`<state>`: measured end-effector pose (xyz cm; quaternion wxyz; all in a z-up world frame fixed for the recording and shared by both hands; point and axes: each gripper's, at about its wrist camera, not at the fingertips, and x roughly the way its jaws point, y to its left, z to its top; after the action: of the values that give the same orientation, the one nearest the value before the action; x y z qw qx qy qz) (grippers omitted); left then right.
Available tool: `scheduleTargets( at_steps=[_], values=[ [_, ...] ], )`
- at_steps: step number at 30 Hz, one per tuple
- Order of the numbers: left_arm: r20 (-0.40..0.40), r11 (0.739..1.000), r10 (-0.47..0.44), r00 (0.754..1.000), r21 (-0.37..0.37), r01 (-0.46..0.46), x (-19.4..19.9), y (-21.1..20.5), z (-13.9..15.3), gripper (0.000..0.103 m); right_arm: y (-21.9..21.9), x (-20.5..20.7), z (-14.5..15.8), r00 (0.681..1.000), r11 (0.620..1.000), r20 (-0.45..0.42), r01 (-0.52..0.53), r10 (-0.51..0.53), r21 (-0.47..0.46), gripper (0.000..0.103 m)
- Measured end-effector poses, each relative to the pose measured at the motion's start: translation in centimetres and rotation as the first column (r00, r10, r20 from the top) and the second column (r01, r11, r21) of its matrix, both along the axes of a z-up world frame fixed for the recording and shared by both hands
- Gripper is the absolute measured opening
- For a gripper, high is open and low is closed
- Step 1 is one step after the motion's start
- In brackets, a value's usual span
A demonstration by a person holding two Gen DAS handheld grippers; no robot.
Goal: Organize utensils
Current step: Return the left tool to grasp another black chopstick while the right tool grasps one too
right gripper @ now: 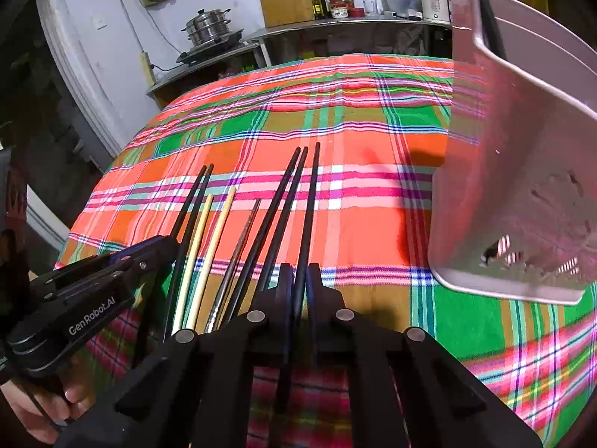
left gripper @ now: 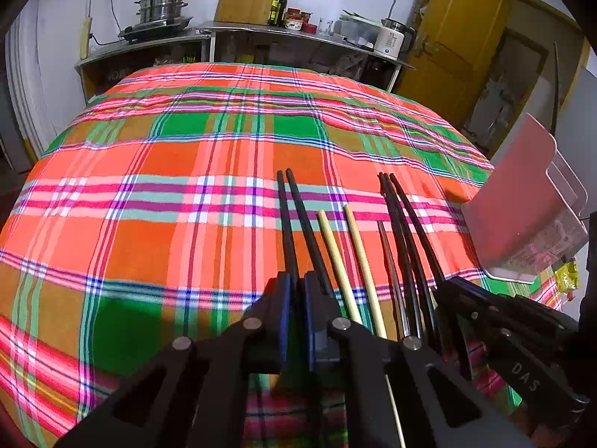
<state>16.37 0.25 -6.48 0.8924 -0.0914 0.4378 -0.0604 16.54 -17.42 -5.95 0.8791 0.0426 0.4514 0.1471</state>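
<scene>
In the left wrist view, the left tongs (left gripper: 296, 291) were clenched on a pair of black chopsticks (left gripper: 294, 216). To their right lay two pale chopsticks (left gripper: 358, 257), and the pink holder (left gripper: 522, 201) stood further right.

In the right wrist view, the right tongs (right gripper: 298, 280) gripped one black chopstick (right gripper: 311, 201); the holder (right gripper: 522, 171) stood just right, contents unclear.

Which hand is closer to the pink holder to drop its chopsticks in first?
The right gripper. It grips a black chopstick, and the pink holder stands right beside it; the left gripper is farther away.

Woven plaid cloth (left gripper: 149, 194), matt black chopsticks (left gripper: 294, 220), pale wooden chopsticks (left gripper: 358, 250), translucent plastic holder (right gripper: 522, 171)
</scene>
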Motion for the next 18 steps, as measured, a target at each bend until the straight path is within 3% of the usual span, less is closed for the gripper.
scheduleTargets(
  at_steps=[9,18],
  values=[
    [-0.028,0.999,0.02,0.999,-0.024,-0.02,-3.9,0.6,0.0,0.007,-1.5,-3.5,0.1,1.0,1.0,-0.027,-0.007,0.007,0.027,0.006],
    [-0.056,0.999,-0.039,0.998,-0.013,0.038,-1.3,0.0,0.3,0.011,-0.2,-1.3,0.8,0.999,0.999,-0.021,-0.044,0.044,0.007,0.01]
  ],
)
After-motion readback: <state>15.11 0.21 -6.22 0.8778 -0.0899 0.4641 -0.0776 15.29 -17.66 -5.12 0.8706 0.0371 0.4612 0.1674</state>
